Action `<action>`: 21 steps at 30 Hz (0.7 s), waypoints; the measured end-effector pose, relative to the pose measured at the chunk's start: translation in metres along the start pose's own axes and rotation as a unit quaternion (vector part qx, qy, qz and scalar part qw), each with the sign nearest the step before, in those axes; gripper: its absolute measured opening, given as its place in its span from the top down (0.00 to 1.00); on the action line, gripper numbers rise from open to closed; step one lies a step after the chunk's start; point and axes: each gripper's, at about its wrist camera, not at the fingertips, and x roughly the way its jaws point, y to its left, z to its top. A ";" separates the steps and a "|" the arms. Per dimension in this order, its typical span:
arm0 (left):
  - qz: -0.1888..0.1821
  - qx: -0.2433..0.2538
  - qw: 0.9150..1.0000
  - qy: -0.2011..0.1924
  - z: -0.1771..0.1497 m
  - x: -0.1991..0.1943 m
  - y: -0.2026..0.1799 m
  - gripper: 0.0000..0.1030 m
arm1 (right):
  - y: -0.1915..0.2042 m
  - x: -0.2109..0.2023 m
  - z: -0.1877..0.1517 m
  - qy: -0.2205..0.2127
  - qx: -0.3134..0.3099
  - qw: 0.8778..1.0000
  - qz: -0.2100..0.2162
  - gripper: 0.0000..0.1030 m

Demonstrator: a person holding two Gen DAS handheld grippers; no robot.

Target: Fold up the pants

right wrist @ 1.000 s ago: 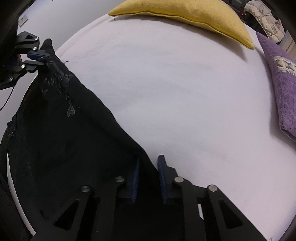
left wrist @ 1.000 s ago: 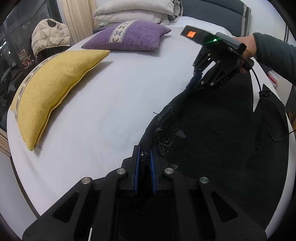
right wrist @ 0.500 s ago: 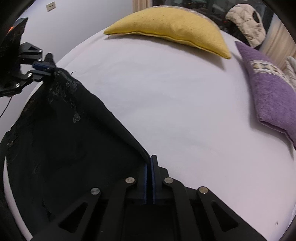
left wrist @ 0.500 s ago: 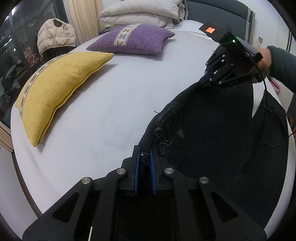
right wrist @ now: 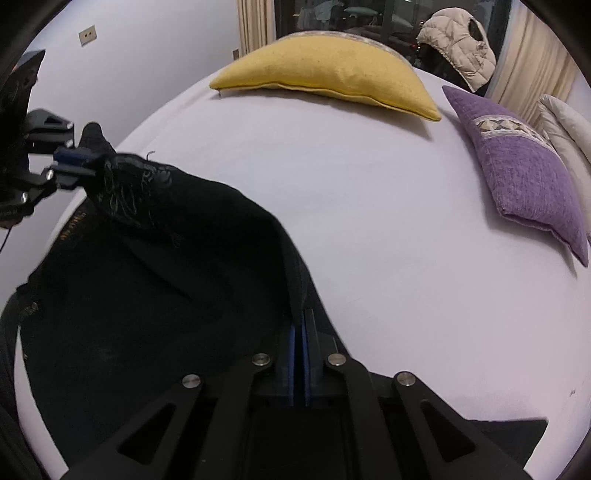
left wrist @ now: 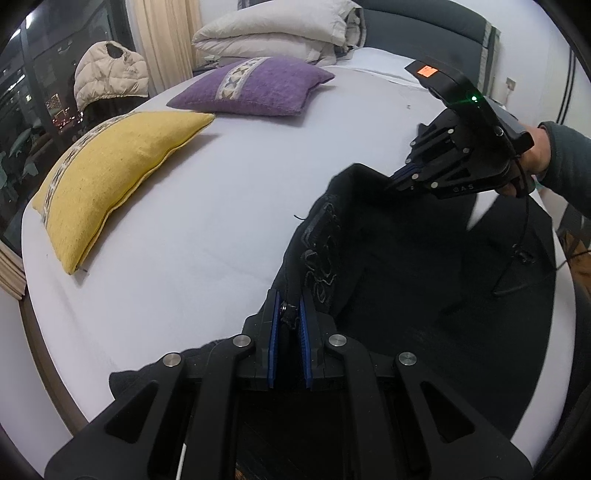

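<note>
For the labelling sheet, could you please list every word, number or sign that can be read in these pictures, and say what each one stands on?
"AS": small pale letters on the black body of the right gripper, as far as can be read.
Orange display on top of that gripper: lit, its characters too blurred to read.
Yellowish print on the black pants: too blurred to read.
Nothing else legible.

You have one pair of black pants (left wrist: 406, 258) across the lower right of the frame, two grippers, the left gripper (left wrist: 289, 317) and the right gripper (left wrist: 397, 179), two cushions, one yellow cushion (left wrist: 114, 173) and one purple cushion (left wrist: 255, 86), one puffer jacket (left wrist: 109, 74) upper left, and one stack of white bedding (left wrist: 280, 31) at the top.
</note>
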 end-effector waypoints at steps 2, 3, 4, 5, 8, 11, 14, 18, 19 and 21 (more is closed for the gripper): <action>0.001 0.006 1.000 -0.002 -0.009 -0.010 -0.009 0.92 | 0.017 -0.005 -0.006 -0.002 -0.004 1.000 0.005 0.96; 0.001 0.006 1.000 -0.002 -0.013 -0.014 -0.012 0.92 | 0.027 -0.007 -0.010 -0.004 -0.008 1.000 0.009 0.96; 0.000 0.006 1.000 -0.002 -0.017 -0.018 -0.015 0.92 | 0.035 -0.007 -0.012 -0.004 -0.011 1.000 0.013 0.96; 0.001 0.008 1.000 -0.002 -0.024 -0.023 -0.019 0.92 | 0.042 -0.008 -0.014 -0.005 -0.011 1.000 0.016 0.96; -0.001 0.010 1.000 -0.001 -0.043 -0.036 -0.031 0.91 | 0.054 -0.011 -0.023 -0.012 -0.006 1.000 0.017 0.96; 0.005 0.022 1.000 -0.003 -0.063 -0.050 -0.046 0.92 | 0.061 -0.023 -0.034 -0.028 0.010 1.000 0.006 0.96; 0.013 0.034 0.999 -0.011 -0.081 -0.065 -0.065 0.92 | 0.077 -0.040 -0.045 -0.040 -0.003 0.999 -0.033 0.97; 0.003 0.043 0.999 -0.019 -0.107 -0.082 -0.094 0.92 | 0.108 -0.060 -0.065 -0.050 -0.027 0.997 -0.057 0.97; -0.001 0.044 0.999 -0.014 -0.116 -0.085 -0.101 0.92 | 0.122 -0.062 -0.074 -0.046 -0.041 0.996 -0.063 0.97; -0.004 0.044 0.999 -0.005 -0.131 -0.085 -0.112 0.92 | 0.139 -0.061 -0.086 -0.040 -0.059 0.995 -0.072 0.97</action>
